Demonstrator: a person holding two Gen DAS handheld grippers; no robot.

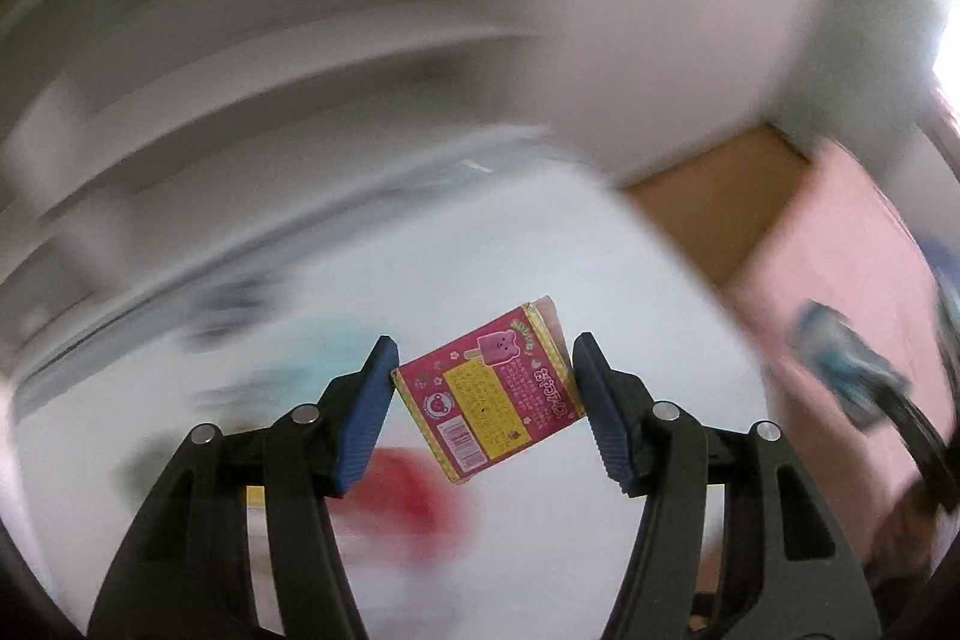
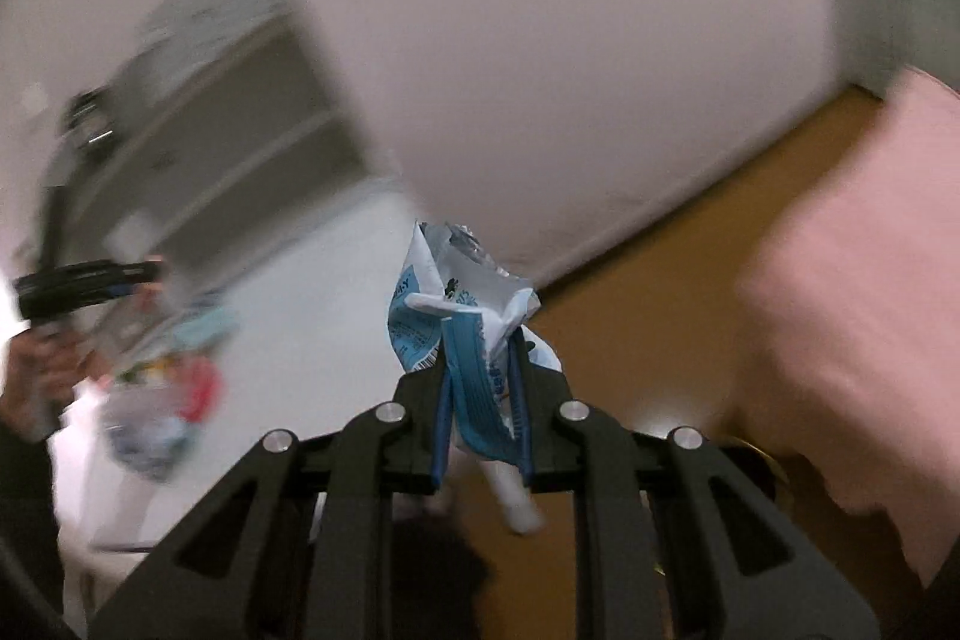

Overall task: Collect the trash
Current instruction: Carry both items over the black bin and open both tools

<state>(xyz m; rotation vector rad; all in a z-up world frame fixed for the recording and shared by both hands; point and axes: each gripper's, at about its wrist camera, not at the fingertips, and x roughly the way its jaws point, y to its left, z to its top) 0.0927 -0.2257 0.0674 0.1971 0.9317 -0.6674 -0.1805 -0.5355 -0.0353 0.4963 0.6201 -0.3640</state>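
Note:
In the left wrist view my left gripper [image 1: 485, 358] is shut on a pink and yellow snack wrapper [image 1: 489, 391] with a bear ice-pop print; its blue pads touch the wrapper's two edges and hold it above a white table [image 1: 630, 310]. In the right wrist view my right gripper [image 2: 483, 334] is shut on a crumpled blue and white wrapper [image 2: 447, 304], which sticks up from between the pads. The right gripper with its wrapper also shows blurred in the left wrist view [image 1: 846, 364]. The left gripper shows blurred at the left of the right wrist view [image 2: 90, 289].
The white table [image 2: 312, 292] carries blurred items: something red [image 1: 402, 496], a teal thing [image 1: 324, 340] and mixed litter [image 2: 162, 388]. A brown floor [image 2: 648, 316] and a pink cloth surface [image 2: 852, 292] lie to the right. A white wall [image 2: 540, 40] is behind.

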